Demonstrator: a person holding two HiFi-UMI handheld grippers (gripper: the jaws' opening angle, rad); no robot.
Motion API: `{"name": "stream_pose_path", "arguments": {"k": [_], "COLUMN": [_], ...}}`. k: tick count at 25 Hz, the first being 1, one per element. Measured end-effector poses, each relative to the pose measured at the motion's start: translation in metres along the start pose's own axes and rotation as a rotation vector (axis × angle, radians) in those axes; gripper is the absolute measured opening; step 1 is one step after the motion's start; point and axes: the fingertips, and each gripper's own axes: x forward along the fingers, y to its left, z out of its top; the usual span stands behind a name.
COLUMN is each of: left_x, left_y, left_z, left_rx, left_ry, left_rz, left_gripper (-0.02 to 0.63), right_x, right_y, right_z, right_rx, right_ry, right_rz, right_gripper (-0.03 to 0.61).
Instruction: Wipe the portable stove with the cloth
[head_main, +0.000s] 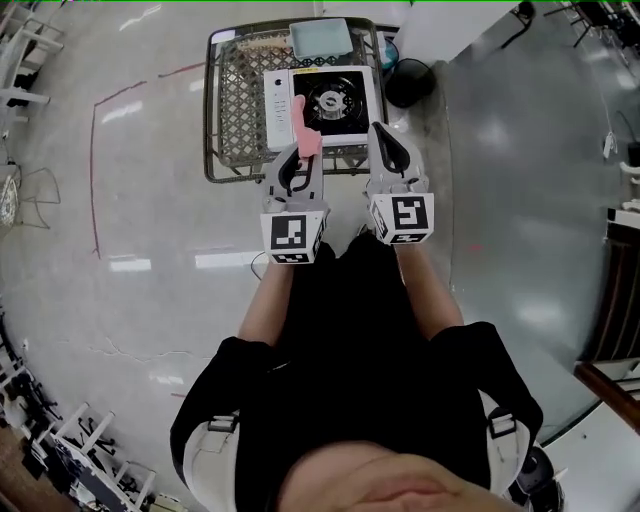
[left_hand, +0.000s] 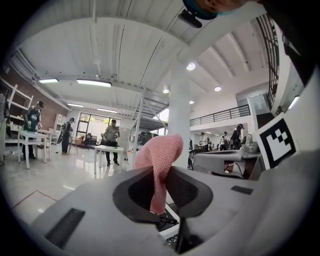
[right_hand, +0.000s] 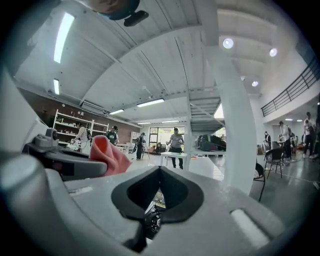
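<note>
**Both grippers raised before the table, cloth in the left jaws**

Shows one portable stove (head_main: 325, 100) on the right half of one wire-mesh table (head_main: 235, 110), with the stove's near edge almost at the table's near rim. Leaves a broad strip of bare mesh to the left of the stove and a narrower one behind it, where one pale blue slab (head_main: 320, 38) lies at the far rim. Places one black bin (head_main: 410, 82) just beside the table's far right corner — the only thing crowding that side. Elsewhere gives open polished floor all round, crossed by one red tape line (head_main: 95, 150) well off to the left.

Counts two grippers, side by side in front of the near rim. Finds the left gripper (head_main: 305, 150) clamped on one pink cloth (head_main: 308, 135) — a fold pinched between the pads, the rest standing up past the fingertips. Finds the right gripper (head_main: 380, 135) closed tip to tip on nothing, near the left gripper but apart from it.
</note>
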Motion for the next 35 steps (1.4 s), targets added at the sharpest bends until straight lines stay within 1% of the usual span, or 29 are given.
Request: {"name": "stream_pose_path", "arguments": {"k": [3, 5, 6, 8, 10, 14, 17, 21, 24, 26, 30, 35], "left_x": [-0.017, -0.020, -0.022, -0.025, -0.024, -0.020, -0.022, -0.020, -0.023, -0.021, -0.019, -0.021], "left_y": [-0.020, -0.025, -0.027, -0.036, -0.051, -0.086, -0.098, -0.103, -0.103, -0.095, -0.076, -0.078], "left_z": [0.016, 0.026, 0.030, 0.035, 0.039, 0.044, 0.051, 0.062, 0.060, 0.056, 0.050, 0.060], "left_rx": [0.101, 0.143, 0.137, 0.089, 0.057, 0.067, 0.066, 0.062, 0.083, 0.096, 0.056, 0.048], "left_ry": [-0.036, -0.060, -0.068, -0.079, -0.089, -0.084, -0.099, -0.128, -0.120, -0.111, -0.109, -0.107], "left_rz": [-0.011, 0.004, 0.017, 0.035, 0.040, 0.022, 0.019, 0.030, 0.034, 0.052, 0.088, 0.080], "left_gripper": [0.054, 0.054, 0.054, 0.054, 0.054, 0.054, 0.054, 0.054, 0.054, 0.054, 0.054, 0.054], "right_x": [-0.022, -0.030, -0.034, -0.045, -0.056, -0.073, -0.083, -0.084, -0.085, -0.081, -0.074, -0.069], "right_y": [-0.003, -0.005, -0.006, -0.012, -0.020, -0.033, -0.036, -0.040, -0.041, -0.043, -0.045, -0.048], "right_z": [0.012, 0.014, 0.014, 0.017, 0.024, 0.033, 0.039, 0.042, 0.044, 0.047, 0.044, 0.052], "right_rx": [-0.009, -0.011, -0.010, -0.010, -0.021, -0.015, -0.031, -0.039, -0.045, -0.054, -0.069, -0.070], "right_ry": [-0.030, -0.031, -0.024, -0.017, -0.034, -0.045, -0.046, -0.061, -0.065, -0.077, -0.086, -0.082], "right_rz": [0.013, 0.032, 0.042, 0.060, 0.080, 0.088, 0.090, 0.097, 0.108, 0.121, 0.141, 0.136], "right_gripper": [0.003, 0.002, 0.003, 0.002, 0.002, 0.002, 0.002, 0.002, 0.002, 0.002, 0.002, 0.002]}}
